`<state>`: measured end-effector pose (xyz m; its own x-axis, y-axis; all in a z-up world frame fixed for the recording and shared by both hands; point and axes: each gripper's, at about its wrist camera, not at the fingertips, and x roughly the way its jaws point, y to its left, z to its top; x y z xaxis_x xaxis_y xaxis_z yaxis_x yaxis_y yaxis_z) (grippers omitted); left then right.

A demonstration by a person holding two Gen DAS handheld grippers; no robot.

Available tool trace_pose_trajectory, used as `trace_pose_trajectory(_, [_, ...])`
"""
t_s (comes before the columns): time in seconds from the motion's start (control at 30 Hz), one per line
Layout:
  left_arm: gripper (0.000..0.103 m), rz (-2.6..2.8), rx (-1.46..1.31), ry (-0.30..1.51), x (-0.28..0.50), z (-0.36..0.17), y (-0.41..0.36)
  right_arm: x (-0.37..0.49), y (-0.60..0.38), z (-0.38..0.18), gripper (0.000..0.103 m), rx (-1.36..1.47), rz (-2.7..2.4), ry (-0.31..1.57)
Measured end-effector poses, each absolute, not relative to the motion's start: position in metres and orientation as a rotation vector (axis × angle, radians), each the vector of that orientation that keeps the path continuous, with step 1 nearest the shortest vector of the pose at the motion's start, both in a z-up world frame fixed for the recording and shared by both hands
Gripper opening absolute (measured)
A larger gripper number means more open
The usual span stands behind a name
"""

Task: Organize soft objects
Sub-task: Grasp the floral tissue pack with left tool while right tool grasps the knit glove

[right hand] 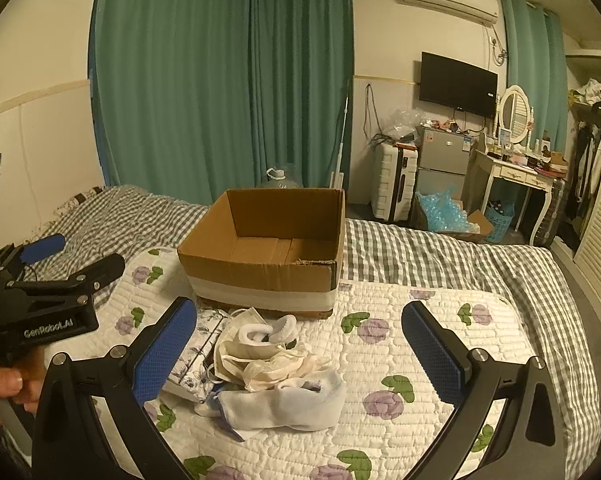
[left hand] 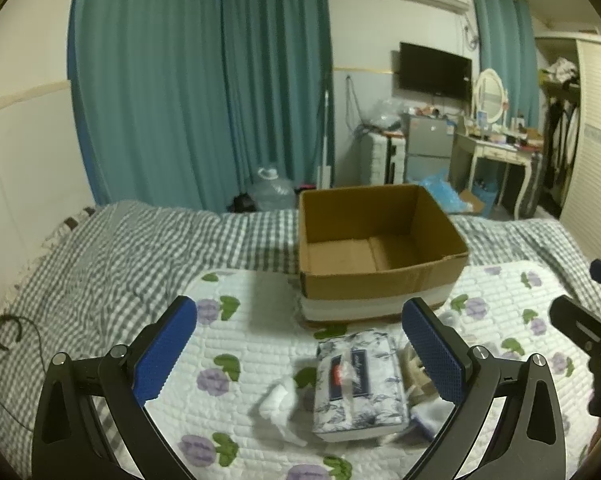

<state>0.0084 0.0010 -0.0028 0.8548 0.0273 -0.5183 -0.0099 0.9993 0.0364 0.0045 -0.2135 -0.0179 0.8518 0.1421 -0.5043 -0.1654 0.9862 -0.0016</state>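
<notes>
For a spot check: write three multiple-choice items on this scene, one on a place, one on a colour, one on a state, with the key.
1. Where does the box stand?
A. on the bed
B. on the floor
C. on the desk

2. What colour are the gripper pads?
A. red
B. blue
C. yellow

3. What is in the box?
A. socks
B. tissue pack
C. nothing

Key: 1 A, it rests on the bed covers; 2 B, blue pads show in both views; 3 C, its bare bottom shows, while the tissue pack and the cloth pile lie in front.
</notes>
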Motion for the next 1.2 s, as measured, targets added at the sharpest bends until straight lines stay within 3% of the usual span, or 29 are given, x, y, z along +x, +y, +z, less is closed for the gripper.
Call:
trace_pose_trajectory(0.47, [0.103, -0.075, 0.022, 0.772, 0.036, -0.065, -0.002, 0.025, -0.221, -0.058, 0.103, -0.077, 0.169, 0.581])
trace_pose_trajectory(0.83, [0.103, -0.145, 0.138, 0.878, 0.046, -0.11, -0.047, 0.034, -0.229, -0.107, 0.103, -0.122, 0.161, 0.696])
trace_pose_trajectory(1.2, [0.103, -0.075, 0.113, 0.987, 0.067, -0.152, -0.037, 0.05, -0.229, -0.14, 0.103, -0.156, 0.182, 0.775])
